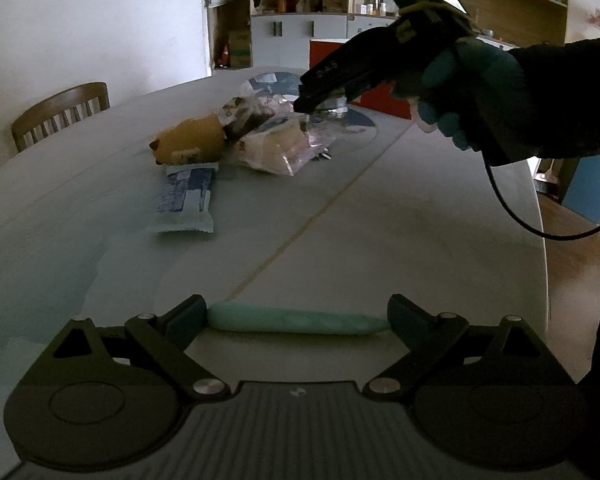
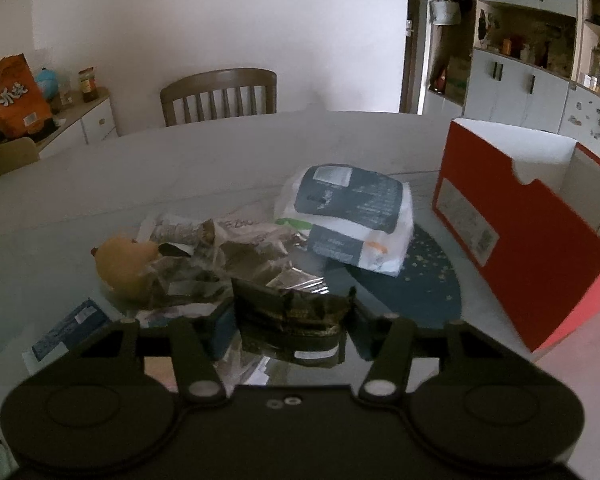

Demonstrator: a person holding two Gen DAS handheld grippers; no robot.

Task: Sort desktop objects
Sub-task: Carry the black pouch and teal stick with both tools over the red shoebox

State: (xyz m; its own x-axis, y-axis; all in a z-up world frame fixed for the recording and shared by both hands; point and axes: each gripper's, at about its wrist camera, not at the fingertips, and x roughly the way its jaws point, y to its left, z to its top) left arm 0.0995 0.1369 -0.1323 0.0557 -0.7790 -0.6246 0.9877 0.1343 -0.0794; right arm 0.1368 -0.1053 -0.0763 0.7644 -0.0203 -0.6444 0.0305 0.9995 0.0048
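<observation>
R gripper [image 2: 290, 322] clamped on dark foil wrapper [image 2: 292, 320] | L gripper [image 1: 296, 320] wide open, mint bar [image 1: 296, 321] between tips, ungripped | snack pile [image 2: 220, 256] ahead unsorted, red box [image 2: 512, 232] to right — early stage

The left gripper [image 1: 296, 322] is matte black, with two angled link arms on each side pinned by round silver screws, two large disc-shaped housings and a ribbed grey plate between them. The right gripper [image 2: 290, 312] has the same black links and silver pivots. Its handle carries a device with a green light and a black cable [image 1: 516, 208]. The right hand [image 1: 460, 96] wears a teal glove and a dark sleeve [image 1: 568, 96].
</observation>
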